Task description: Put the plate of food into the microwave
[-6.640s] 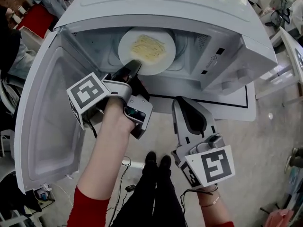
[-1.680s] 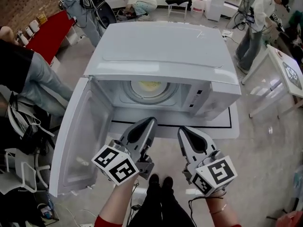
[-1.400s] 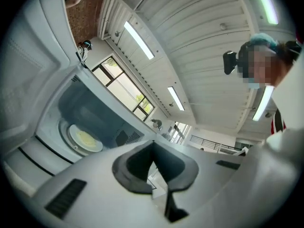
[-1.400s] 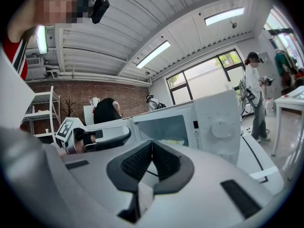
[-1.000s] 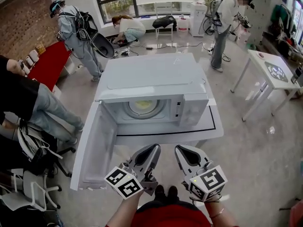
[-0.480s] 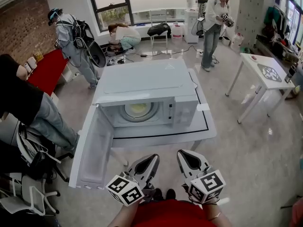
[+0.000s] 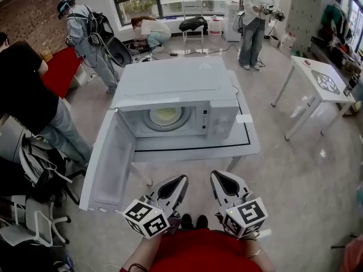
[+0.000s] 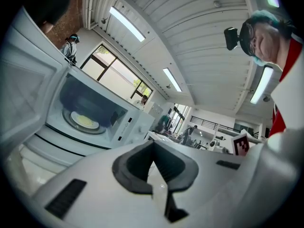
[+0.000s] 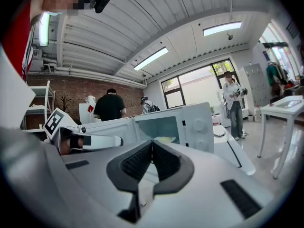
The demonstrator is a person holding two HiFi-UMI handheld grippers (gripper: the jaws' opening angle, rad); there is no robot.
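Observation:
The white microwave (image 7: 170, 84) stands on a low white table (image 7: 193, 147), its door (image 7: 105, 163) swung open to the left. The plate of yellow food (image 7: 165, 115) rests on the turntable inside, also visible as the plate (image 8: 84, 121) in the left gripper view and the plate (image 9: 166, 139) in the right gripper view. My left gripper (image 7: 181, 178) and right gripper (image 7: 215, 175) are held side by side close to my body, well in front of the table. Both are shut and hold nothing; their jaws touch, left gripper (image 8: 153, 144), right gripper (image 9: 152, 142).
Several people stand or crouch around the room: one in black (image 7: 25, 89) close at the left, others at the back by the windows. A white side table (image 7: 320, 81) stands at the right, a chair and bags (image 7: 39, 180) at the left, a red mat (image 7: 59, 69) beyond.
The view has drawn back from the microwave, which now looks smaller and farther. Both grippers came away from the cavity to my body, shut and holding nothing; the plate stays inside.

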